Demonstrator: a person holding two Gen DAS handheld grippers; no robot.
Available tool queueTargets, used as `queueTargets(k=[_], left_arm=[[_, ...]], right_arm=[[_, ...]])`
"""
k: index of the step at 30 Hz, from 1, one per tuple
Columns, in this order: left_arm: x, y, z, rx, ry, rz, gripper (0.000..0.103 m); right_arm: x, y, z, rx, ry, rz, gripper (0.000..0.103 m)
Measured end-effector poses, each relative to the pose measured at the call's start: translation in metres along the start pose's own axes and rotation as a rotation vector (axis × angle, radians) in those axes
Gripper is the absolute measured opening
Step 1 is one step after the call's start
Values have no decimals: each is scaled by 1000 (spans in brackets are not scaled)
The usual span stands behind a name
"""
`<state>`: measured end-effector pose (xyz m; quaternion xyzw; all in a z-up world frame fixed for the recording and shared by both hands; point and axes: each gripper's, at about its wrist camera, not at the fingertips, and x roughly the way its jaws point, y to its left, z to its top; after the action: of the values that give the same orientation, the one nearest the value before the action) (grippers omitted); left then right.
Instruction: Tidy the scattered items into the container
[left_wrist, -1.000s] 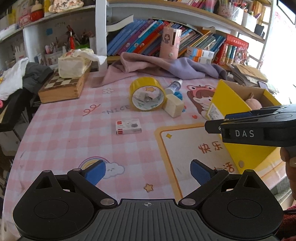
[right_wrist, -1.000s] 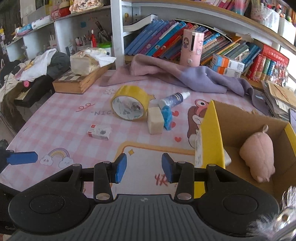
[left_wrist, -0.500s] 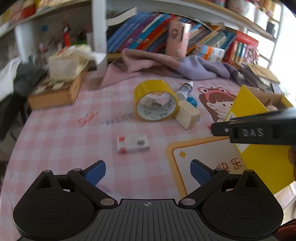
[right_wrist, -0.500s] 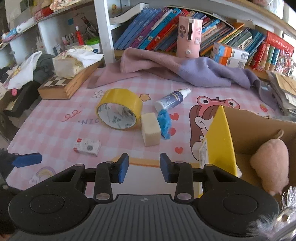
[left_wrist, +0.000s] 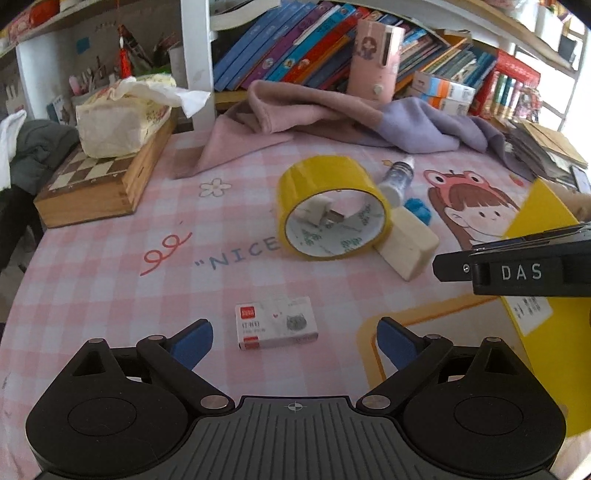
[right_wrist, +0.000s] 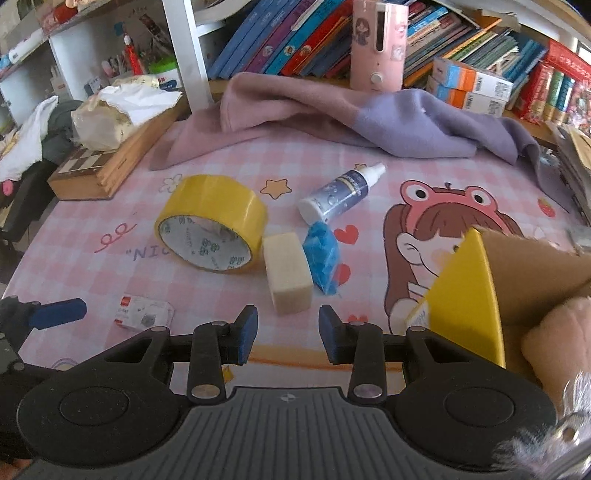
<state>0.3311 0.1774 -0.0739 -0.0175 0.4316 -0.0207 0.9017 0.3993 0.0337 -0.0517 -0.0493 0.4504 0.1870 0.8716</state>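
A small white staple box (left_wrist: 276, 322) lies on the pink checked tablecloth, just ahead of my open, empty left gripper (left_wrist: 294, 341). It also shows in the right wrist view (right_wrist: 143, 312). Further back lie a yellow tape roll (left_wrist: 332, 208) with a white plug inside it, a cream block (right_wrist: 287, 272), a blue wrapper (right_wrist: 323, 258) and a small spray bottle (right_wrist: 340, 192). My right gripper (right_wrist: 287, 330) is open and empty, just short of the cream block. The yellow cardboard box (right_wrist: 476, 291) at the right holds a pink plush toy (right_wrist: 557, 339).
A wooden chessboard box (left_wrist: 92, 181) with a tissue pack (left_wrist: 118, 118) stands at the back left. A pink and purple cloth (right_wrist: 351, 118) lies along the back below shelves of books. A pink device (right_wrist: 378, 44) stands upright on the shelf.
Both grippers have moved forward over the table. The staple box now lies close between my left fingers, and the cream block is nearer my right gripper. Neither gripper's opening has changed.
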Motion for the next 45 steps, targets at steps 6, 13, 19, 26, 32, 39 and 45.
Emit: queueTargets(k=[6, 13, 19, 26, 32, 39, 45], left_arm=[[20, 5, 3, -45, 43, 23, 96], [33, 4, 2, -69, 77, 46, 89], [37, 5, 3, -75, 66, 74, 84], [37, 2, 3, -62, 64, 103, 78], [33, 4, 1, -69, 50, 113, 61], [27, 15, 1, -113, 48, 58, 52], [11, 20, -1, -143, 17, 34, 52]], right_arm=[[22, 4, 11, -34, 13, -10, 39], [42, 5, 15, -49, 48, -13, 43], [53, 5, 17, -56, 62, -1, 44], [63, 9, 22, -107, 54, -9, 44], [69, 11, 23, -137, 44, -36, 37], [57, 8, 21, -98, 35, -14, 25], [32, 10, 17, -69, -6, 13, 24]])
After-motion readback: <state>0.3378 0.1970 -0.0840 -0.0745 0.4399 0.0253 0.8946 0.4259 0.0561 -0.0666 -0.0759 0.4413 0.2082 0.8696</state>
